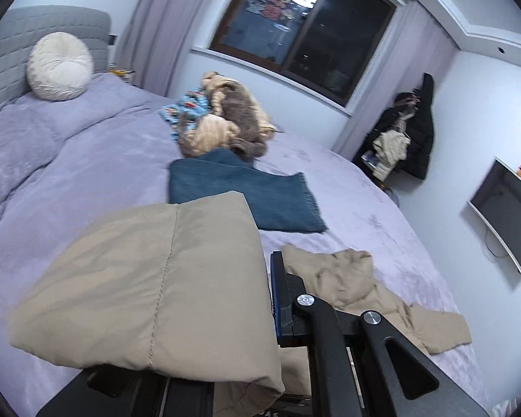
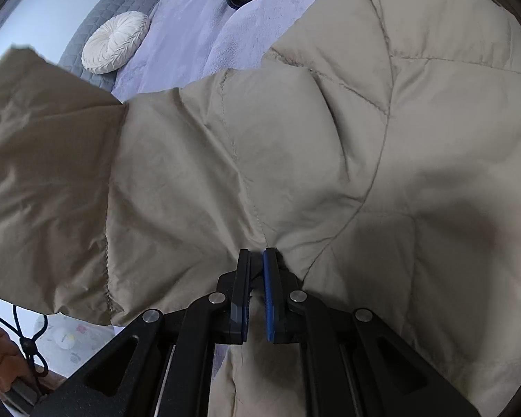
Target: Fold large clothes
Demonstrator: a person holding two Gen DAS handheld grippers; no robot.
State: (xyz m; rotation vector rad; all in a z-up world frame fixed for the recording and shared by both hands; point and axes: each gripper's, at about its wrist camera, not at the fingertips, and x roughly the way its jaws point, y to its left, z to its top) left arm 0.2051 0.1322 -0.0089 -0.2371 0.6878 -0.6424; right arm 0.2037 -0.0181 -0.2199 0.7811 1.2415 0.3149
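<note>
right wrist view: my right gripper [image 2: 256, 295] pinches a seam of the beige quilted jacket [image 2: 295, 139]. my left gripper [image 1: 272, 299] is buried under its lifted fold, so i cannot tell its state. it looks soft, puffy, light and slippery; seams grip best. its long axis runs across the purple bed [image 1: 87, 160].

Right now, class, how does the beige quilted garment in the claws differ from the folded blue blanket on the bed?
The beige quilted garment is lifted and gripped; the folded blue blanket lies flat, untouched by either claw.
The garment is smooth, puffy and stitched in panels; the blanket looks nubby and has a fringed edge.
The garment fills most of the right wrist view; the blanket shows far smaller.
Both are fabric, over the lilac bed cover.
</note>
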